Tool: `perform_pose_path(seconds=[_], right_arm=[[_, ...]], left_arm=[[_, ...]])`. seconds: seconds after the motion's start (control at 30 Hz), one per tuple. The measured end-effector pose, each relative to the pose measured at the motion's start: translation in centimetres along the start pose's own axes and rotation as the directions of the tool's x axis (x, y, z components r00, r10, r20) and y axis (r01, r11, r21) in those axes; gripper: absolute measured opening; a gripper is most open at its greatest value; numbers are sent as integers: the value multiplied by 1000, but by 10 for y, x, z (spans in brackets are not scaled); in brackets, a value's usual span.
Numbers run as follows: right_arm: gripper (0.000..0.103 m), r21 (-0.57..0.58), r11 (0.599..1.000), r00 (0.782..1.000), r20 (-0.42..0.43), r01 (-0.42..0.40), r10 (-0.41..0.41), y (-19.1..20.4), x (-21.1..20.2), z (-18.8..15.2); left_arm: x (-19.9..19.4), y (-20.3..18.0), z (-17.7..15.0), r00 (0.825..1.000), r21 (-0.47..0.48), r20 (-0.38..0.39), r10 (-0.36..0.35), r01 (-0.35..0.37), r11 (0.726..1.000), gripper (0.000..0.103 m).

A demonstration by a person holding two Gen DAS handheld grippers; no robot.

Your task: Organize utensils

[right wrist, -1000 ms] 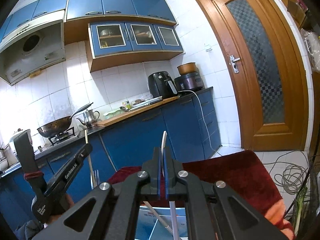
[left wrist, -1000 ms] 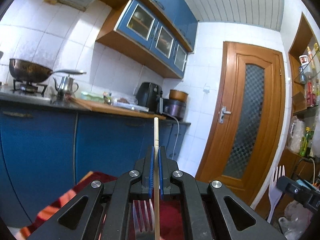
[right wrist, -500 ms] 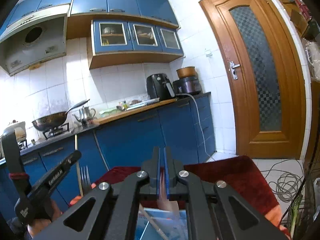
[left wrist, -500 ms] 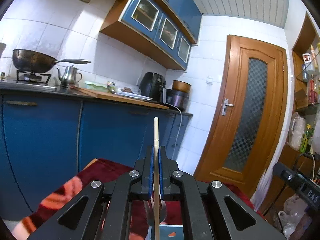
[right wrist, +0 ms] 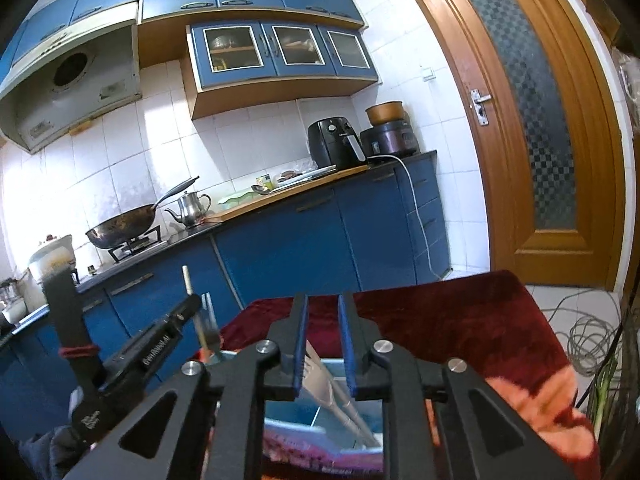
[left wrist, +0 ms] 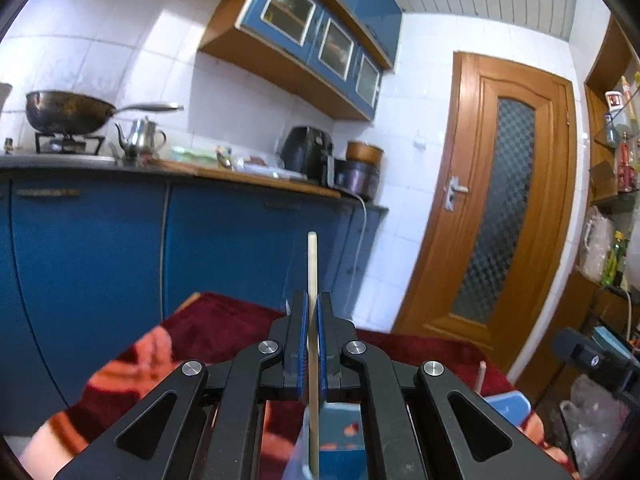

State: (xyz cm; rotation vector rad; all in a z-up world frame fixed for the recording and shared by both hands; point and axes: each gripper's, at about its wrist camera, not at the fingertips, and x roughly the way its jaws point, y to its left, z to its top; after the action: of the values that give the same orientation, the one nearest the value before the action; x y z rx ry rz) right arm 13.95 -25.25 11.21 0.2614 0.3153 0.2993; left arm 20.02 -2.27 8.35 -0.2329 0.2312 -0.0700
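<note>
My left gripper (left wrist: 312, 300) is shut on a pale wooden chopstick (left wrist: 312, 268) that stands upright between the blue pads; it also shows in the right wrist view (right wrist: 187, 282), held with a metal fork (right wrist: 208, 326) beside it. My right gripper (right wrist: 323, 304) is open and empty. Below it a white plastic fork (right wrist: 320, 376) lies slanted in a blue box (right wrist: 288, 416) on the red cloth. The blue box also shows in the left wrist view (left wrist: 344, 424) under the fingers.
A table with a dark red patterned cloth (right wrist: 460, 320) lies below both grippers. Blue kitchen cabinets (left wrist: 100, 260) with a wok and kettle stand behind. A wooden door (left wrist: 500, 216) is at the right. Another chopstick tip (left wrist: 481, 374) sticks up near the box.
My right gripper opened and let go of the white fork, which now lies in the blue box. My left gripper lowered toward the table, still shut on the chopstick.
</note>
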Motion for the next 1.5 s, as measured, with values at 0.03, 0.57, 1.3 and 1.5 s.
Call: perform_pose_path(seconds=[0.03,0.57,1.3,1.5], right_arm=[[21,7,1000,1000,-2,-1,1,0,-4,0],[36,54,998,996,-87,42,-38,10,-64,-27],[47,130,981,941,-326,143,-94,-9,-83,-104],[47,142,973,925,-359,181,-120,-20,-81,-119]], left_arm=[[-1,1,0,1000,2,-12,-4,4,1000,13],[-48,15,-2,981,-6,-185,-52,52,999,26],[-87,13,-63,847,107,-531,13,52,993,26],[-80,10,-82,798,113,-603,10,73,991,26]])
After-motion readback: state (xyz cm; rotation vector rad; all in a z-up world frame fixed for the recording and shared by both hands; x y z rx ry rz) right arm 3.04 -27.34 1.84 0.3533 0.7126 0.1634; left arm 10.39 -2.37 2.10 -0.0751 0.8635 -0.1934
